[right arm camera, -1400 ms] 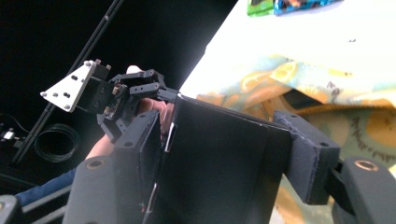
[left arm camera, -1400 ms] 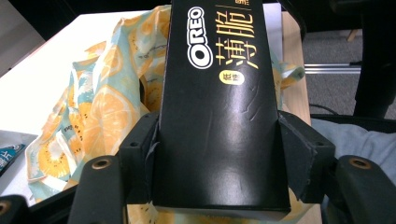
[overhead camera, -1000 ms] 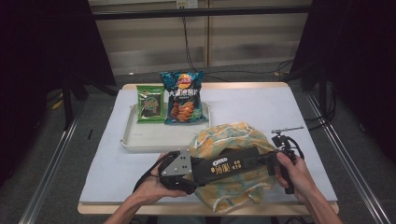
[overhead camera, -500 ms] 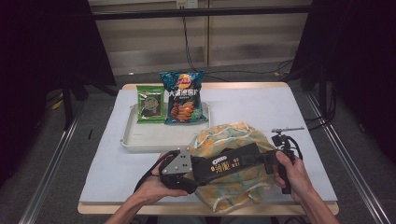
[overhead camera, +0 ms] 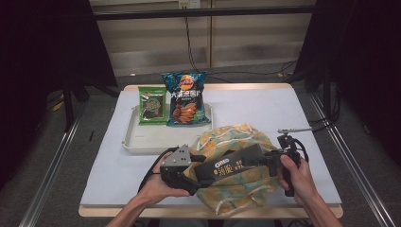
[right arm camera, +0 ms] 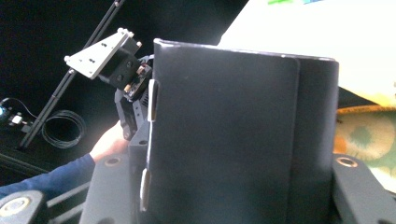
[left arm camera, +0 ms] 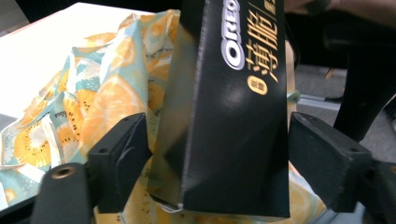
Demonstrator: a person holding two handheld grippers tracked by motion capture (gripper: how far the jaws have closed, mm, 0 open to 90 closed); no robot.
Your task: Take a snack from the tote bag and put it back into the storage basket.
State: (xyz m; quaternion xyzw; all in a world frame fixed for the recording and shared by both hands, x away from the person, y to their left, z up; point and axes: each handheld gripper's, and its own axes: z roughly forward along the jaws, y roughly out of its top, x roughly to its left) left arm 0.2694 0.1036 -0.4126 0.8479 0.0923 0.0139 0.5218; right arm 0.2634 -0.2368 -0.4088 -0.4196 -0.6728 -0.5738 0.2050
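A long black Oreo box (overhead camera: 231,165) hangs level over a crumpled fruit-print bag (overhead camera: 236,137) near the table's front edge. My right gripper (overhead camera: 270,158) has just been closing and is shut on the box's right end (right arm camera: 233,140), with the jaws pressed against both sides. My left gripper (overhead camera: 201,171) has just been opening. Its jaws stand on either side of the box's left end (left arm camera: 233,116) with slim gaps, so they are open. The bag (left arm camera: 93,93) lies under and behind the box.
A white tray (overhead camera: 142,142) at the back left holds a green snack packet (overhead camera: 152,105) and a blue chips bag (overhead camera: 186,99). The white table top (overhead camera: 265,106) stretches behind the bag. Dark floor and metal rails surround the table.
Both hands and the box stay almost in place over the bag. The high view is too small to show the jaws moving.
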